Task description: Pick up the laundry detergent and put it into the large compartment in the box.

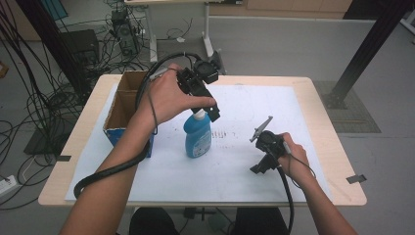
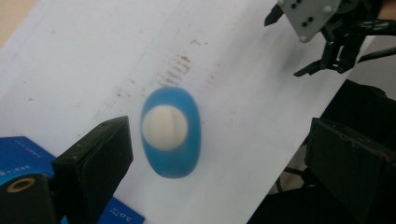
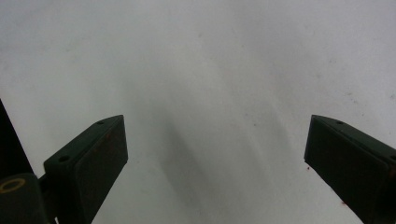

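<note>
A blue bottle (image 1: pixel 198 138) with a white cap stands upright on the white sheet (image 1: pixel 235 171), left of the middle. My left gripper (image 1: pixel 209 110) hangs open just above the cap and points down at it. Seen from above in the left gripper view, the bottle (image 2: pixel 171 132) lies between the wide-apart jaws of the left gripper (image 2: pixel 217 128), nearer the left one and apart from both. My right gripper (image 1: pixel 262 164) is held low over the sheet to the bottle's right. Its jaws stand open on bare sheet (image 3: pixel 210 70) in the right gripper view, where the right gripper (image 3: pixel 215 123) holds nothing.
An open cardboard box (image 1: pixel 125 103) with a blue side stands at the table's left, close to the bottle; its blue side (image 2: pixel 18 154) appears beside my left jaw. The right gripper (image 2: pixel 327 42) appears far off in the left gripper view. Cables and table legs lie beyond the far edge.
</note>
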Demonstrator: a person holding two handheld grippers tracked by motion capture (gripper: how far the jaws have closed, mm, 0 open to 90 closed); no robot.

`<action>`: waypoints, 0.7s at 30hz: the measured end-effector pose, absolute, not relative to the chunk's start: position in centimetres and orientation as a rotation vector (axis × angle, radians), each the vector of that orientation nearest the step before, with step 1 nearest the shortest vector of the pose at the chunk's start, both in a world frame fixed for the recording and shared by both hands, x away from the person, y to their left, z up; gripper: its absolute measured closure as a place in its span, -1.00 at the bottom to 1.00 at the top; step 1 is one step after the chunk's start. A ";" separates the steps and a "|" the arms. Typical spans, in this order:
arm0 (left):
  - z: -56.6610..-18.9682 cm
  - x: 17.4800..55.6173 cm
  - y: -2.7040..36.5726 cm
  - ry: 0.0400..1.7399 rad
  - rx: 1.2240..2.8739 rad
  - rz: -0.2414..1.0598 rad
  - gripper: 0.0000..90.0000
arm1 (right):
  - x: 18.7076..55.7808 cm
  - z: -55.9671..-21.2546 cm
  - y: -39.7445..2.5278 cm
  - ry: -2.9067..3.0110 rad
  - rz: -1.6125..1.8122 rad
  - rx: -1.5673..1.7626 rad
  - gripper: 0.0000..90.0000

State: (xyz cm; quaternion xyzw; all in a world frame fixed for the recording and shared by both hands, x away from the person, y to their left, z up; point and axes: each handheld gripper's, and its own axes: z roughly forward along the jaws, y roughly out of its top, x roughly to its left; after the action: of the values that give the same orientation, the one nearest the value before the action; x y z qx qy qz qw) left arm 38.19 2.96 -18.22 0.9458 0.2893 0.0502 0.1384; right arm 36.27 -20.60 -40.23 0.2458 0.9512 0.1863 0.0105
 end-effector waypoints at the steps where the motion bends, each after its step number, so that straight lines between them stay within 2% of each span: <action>1: -18.3 38.3 3.1 0.844 2.737 0.146 -0.82 | 36.3 -40.2 -20.6 2.967 0.582 0.766 -0.87; 21: -21.5 39.5 4.6 0.894 2.694 0.118 -0.84 | 36.3 -40.4 -20.2 2.974 0.571 0.757 -0.87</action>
State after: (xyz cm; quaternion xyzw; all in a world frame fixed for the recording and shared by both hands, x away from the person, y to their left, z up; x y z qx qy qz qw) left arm 39.48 4.56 -21.54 0.9376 0.3111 0.0411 0.1500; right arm 36.27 -20.18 -40.43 0.2424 0.9527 0.1828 0.0100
